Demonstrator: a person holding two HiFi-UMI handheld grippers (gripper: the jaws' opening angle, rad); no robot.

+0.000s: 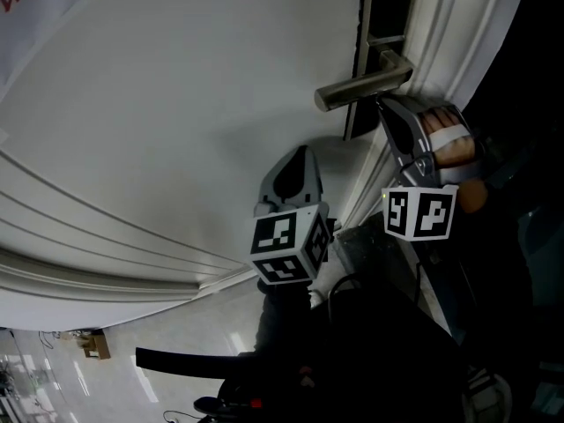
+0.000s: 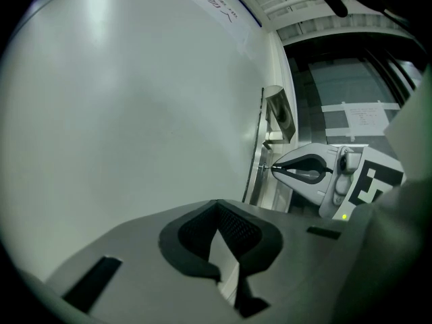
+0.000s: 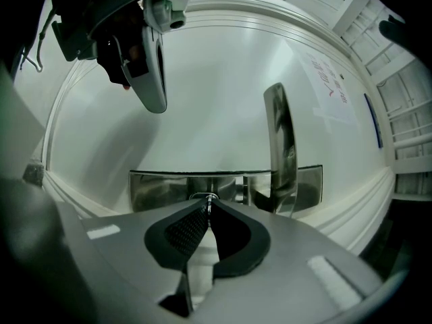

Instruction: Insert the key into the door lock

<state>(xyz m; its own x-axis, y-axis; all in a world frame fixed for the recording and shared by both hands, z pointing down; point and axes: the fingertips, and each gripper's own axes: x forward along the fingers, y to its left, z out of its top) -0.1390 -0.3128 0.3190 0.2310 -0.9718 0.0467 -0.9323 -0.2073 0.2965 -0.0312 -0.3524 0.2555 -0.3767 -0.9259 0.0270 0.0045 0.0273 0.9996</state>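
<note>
right gripper pinches small metal key at brushed-steel lock plate, 12 o'clock | left gripper pressed together, empty | insertion seemingly unfinished

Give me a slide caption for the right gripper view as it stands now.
Right gripper, shut on the key, holds its tip at the lock plate beside the door handle.

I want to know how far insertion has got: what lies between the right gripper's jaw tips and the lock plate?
Only the key, pinched edge-on by the right gripper, its tip at the lock plate; the right gripper view shows it.
</note>
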